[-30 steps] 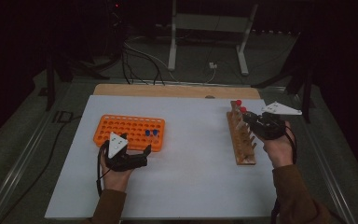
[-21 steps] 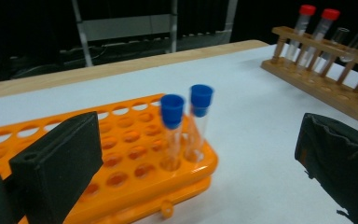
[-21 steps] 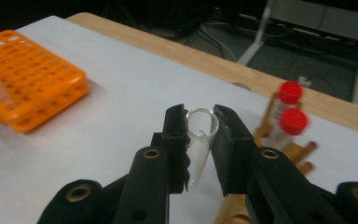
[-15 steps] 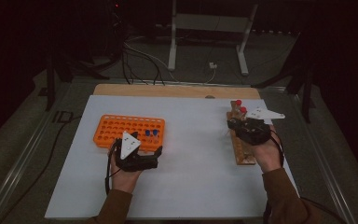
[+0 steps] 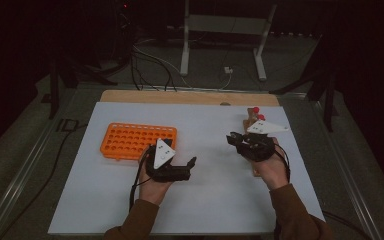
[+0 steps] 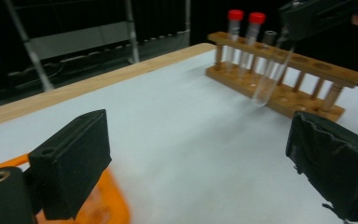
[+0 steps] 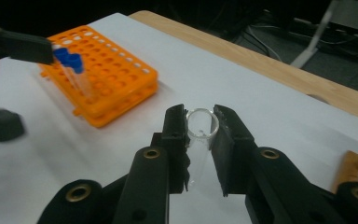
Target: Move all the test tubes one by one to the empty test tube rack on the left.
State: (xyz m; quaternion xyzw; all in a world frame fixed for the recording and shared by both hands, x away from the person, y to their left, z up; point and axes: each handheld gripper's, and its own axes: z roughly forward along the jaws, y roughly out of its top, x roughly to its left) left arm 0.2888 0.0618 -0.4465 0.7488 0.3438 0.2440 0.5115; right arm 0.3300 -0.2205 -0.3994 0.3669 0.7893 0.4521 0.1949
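**Bench stock, open glass tube in transit**

- White table sheet (image 5: 215, 200): work surface, bare between the two racks.
- Orange rack (image 5: 130, 140): left side; two blue-capped tubes (image 7: 72, 63) stand in it.
- Wooden rack (image 6: 279, 77): right side; two red-capped tubes (image 6: 244, 32) and one uncapped tube seated.
- Left gripper (image 5: 187, 165): jaws wide with nothing between them, lately narrowing slightly; beside the orange rack.
- Right gripper (image 7: 200, 130): clamped on the uncapped glass tube (image 7: 199, 140) near its rim, over the sheet between the racks.

Risk: smooth glass held high may pivot or slip if swung fast; a hard squeeze could crack it, and a misjudged handover could drop it.
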